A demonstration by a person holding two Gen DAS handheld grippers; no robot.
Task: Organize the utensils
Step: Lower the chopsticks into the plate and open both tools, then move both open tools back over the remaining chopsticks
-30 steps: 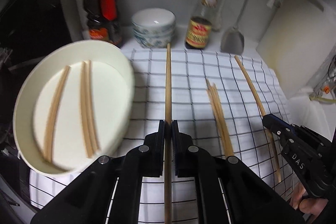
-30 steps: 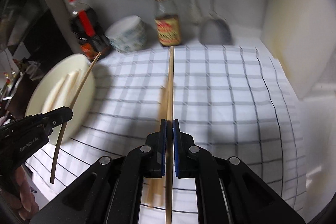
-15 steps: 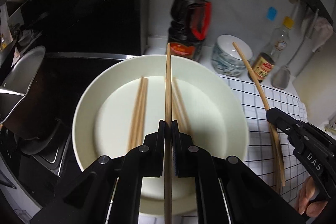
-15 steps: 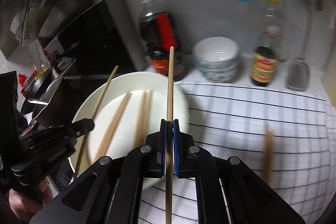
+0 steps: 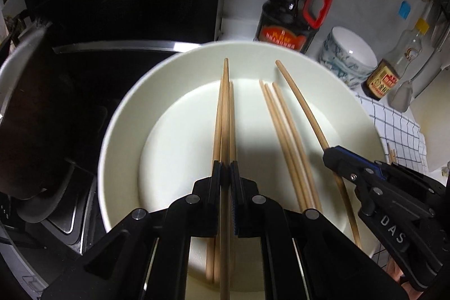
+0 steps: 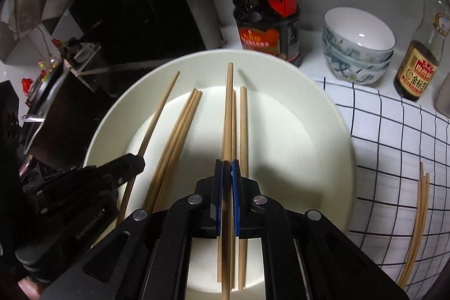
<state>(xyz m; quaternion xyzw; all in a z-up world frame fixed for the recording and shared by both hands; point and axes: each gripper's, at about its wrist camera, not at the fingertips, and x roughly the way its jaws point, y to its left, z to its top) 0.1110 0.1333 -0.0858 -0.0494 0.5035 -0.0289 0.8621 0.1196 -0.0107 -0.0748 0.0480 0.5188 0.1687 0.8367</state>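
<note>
Chopsticks (image 6: pixel 419 221) on checked cloth (image 6: pixel 393 148) show only from right hand-held gripper (image 6: pixel 226 173); both hand-held grippers clamp chopsticks.

Pale wooden chopsticks (image 5: pixel 287 142) lie lengthwise in a round white plate (image 5: pixel 123 114), grouped in two bundles; two more chopsticks (image 6: pixel 416 227) rest on the checked cloth (image 6: pixel 393 148) beside it.

A home kitchen. A dark sauce jug (image 6: pixel 265 4) with a red handle, a stack of patterned bowls (image 6: pixel 358 47) and a smaller sauce bottle (image 6: pixel 419 66) stand along the back edge of a white counter (image 6: pixel 312 69), against a pale wall. A black stovetop (image 5: pixel 92 69) with a metal pot (image 5: pixel 19 103) adjoins the counter's left edge. A checked cloth (image 6: pixel 393 145) covers the counter.
</note>
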